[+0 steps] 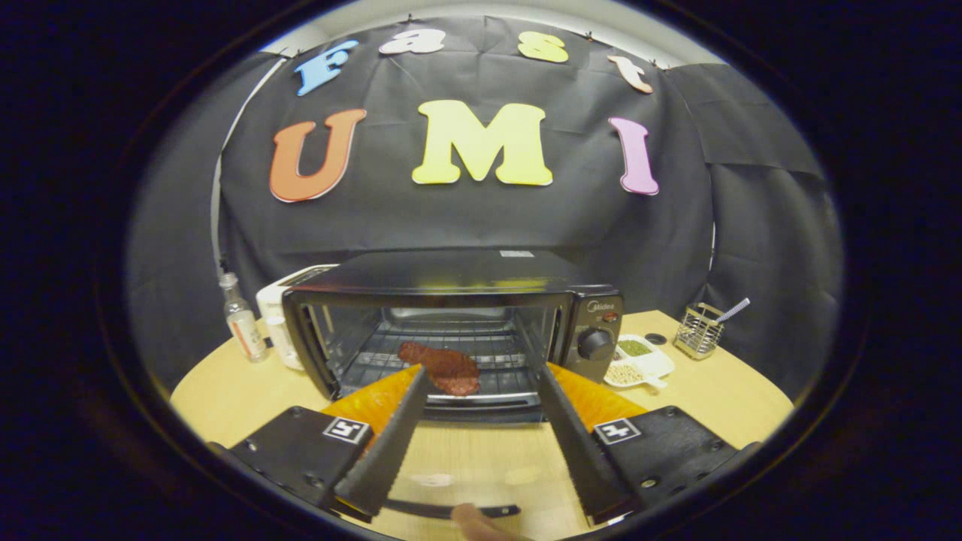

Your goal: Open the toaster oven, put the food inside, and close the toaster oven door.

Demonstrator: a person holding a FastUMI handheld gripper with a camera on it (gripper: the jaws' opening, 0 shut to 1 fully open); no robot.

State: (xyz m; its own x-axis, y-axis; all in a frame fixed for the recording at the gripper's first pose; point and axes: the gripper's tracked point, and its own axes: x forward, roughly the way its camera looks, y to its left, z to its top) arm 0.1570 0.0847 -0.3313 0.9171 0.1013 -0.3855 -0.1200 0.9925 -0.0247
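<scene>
- The gripper (481,379) is spread wide and holds nothing; its two fingers point toward the mouth of the toaster oven (458,323).
- The toaster oven stands near the far edge of the round wooden table (225,398), with its glass door (466,466) dropped fully down toward the fingers and lying flat under them; the table shows through the pane.
- A fingertip (477,522) touches the door's dark handle (451,509) at the near edge of the door.
- The food, a reddish-brown piece of meat (443,368), lies on the wire rack (451,357) inside the oven, toward the front, just ahead of the left fingertip.
- The oven's control panel with a black knob (595,344) sits on its right side.
- A white divided dish (639,362) with green and pale grains rests right of the oven, touching or just beside it.
- A wire holder (697,329) with a utensil handle in it stands farther right, near the table's far right edge.
- A small clear bottle (242,318) and a white appliance (279,308) stand left of the oven by the far left edge.
</scene>
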